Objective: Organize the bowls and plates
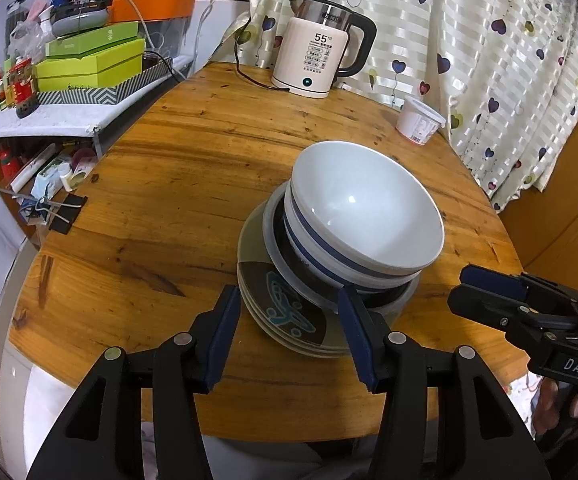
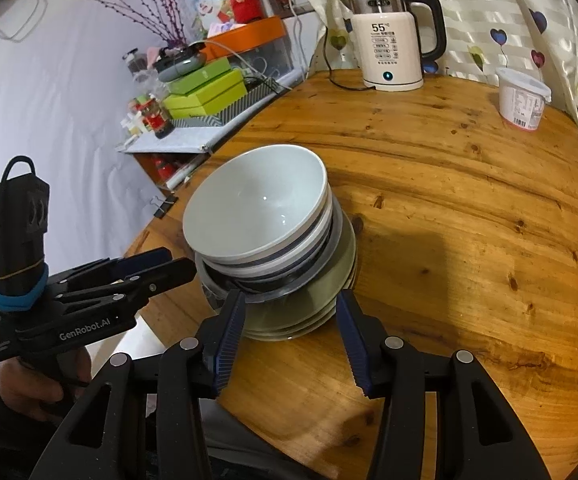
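Observation:
A stack of crockery stands on the round wooden table [image 1: 169, 184]. At the bottom lie olive plates [image 1: 289, 320] with a brown and blue pattern. On them sits a grey dish with a dark inside [image 1: 393, 304], then nested white bowls with a blue band [image 1: 365, 208]. The same stack shows in the right wrist view, bowls [image 2: 257, 208] over plates [image 2: 313, 316]. My left gripper [image 1: 289, 320] is open and empty, its fingers on either side of the plates' near edge. My right gripper [image 2: 291, 320] is open and empty, just in front of the stack.
A white electric kettle [image 1: 317, 56] showing 55 stands at the table's far edge with its cord. A white lidded tub [image 1: 419, 120] stands at the far right. A cluttered shelf with green boxes [image 1: 89, 60] lies to the left. A heart-patterned curtain [image 1: 489, 40] hangs behind.

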`<state>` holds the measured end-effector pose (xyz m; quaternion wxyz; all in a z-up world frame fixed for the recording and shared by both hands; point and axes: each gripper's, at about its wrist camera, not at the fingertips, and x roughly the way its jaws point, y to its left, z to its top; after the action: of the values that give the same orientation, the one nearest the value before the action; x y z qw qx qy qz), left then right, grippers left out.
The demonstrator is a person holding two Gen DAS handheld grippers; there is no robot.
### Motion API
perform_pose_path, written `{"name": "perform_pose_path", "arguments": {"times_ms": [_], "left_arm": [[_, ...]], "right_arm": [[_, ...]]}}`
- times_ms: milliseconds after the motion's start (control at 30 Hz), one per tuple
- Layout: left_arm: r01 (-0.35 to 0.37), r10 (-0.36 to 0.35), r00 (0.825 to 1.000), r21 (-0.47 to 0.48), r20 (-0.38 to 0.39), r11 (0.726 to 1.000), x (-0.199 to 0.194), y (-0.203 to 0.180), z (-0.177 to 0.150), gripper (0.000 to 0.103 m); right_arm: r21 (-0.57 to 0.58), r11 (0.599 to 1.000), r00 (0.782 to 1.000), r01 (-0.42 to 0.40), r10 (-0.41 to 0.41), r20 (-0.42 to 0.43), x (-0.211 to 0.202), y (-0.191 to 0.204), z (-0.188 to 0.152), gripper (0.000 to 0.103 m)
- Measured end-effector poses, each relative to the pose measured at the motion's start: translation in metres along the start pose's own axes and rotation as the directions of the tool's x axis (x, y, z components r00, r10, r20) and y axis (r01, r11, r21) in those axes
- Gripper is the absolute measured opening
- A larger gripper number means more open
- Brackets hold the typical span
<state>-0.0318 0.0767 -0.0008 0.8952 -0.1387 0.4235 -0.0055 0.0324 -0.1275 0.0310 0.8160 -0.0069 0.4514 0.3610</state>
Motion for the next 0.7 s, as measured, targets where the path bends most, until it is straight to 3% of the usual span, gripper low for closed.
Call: {"name": "perform_pose_path", "arguments": {"times_ms": [567, 700], "left_arm": [[-0.068, 0.069, 0.998, 0.034, -0.008, 0.997, 0.0010, -0.0083, -0.0063, 0.052], [-0.031, 0.031, 0.999, 0.006, -0.013, 0.999, 0.0007, -0.0047, -0.0075, 0.052]], "right_arm": [[-0.015, 1.000, 1.000, 0.006, -0.006, -0.013, 0.0055, 0.0036, -0.0028, 0.048], [-0.016, 1.000, 1.000, 0.006, -0.007, -0.014, 0.0060, 0.0049, -0.0035, 0.048]]}}
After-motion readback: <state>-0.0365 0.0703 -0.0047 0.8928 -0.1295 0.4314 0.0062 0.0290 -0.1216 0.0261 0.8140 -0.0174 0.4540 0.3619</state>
